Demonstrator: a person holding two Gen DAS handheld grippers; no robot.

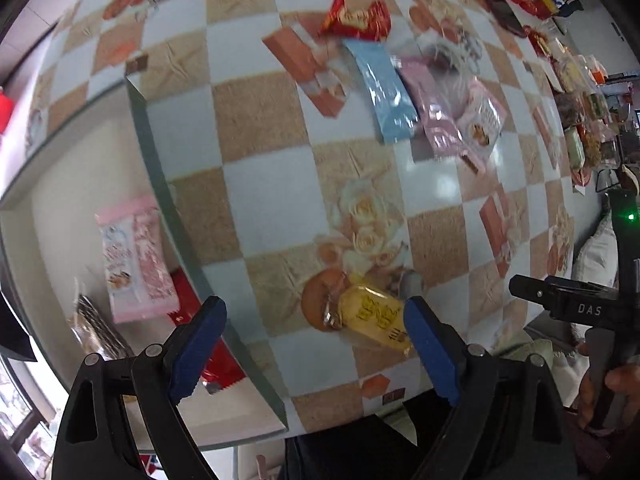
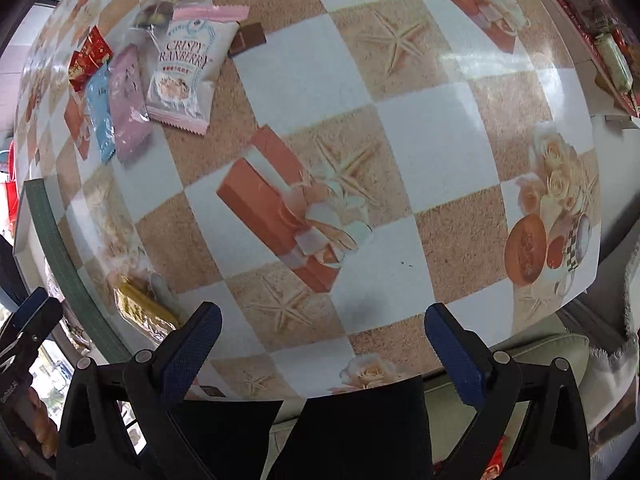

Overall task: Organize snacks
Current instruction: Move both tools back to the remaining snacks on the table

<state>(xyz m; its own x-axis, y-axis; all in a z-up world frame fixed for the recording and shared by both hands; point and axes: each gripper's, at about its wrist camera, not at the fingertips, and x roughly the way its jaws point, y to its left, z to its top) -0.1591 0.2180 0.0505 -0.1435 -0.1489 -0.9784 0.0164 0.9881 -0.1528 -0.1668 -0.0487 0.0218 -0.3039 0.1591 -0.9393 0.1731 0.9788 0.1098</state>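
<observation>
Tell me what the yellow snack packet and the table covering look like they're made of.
The yellow snack packet looks like glossy plastic film: it shines and its sealed edges are clear and crinkled. The table covering looks like smooth printed vinyl or oilcloth, with a flat checkered picture pattern and bright glare patches; I can't be certain.

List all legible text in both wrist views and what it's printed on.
"CRISPY CRANBERRY": pink-and-white snack packet.
"DAS": black body of the right gripper, seen from the left wrist view.
Yellow snack packet: printed characters, too blurred to read.
Blue packet and red packet: print too small or blurred.
</observation>
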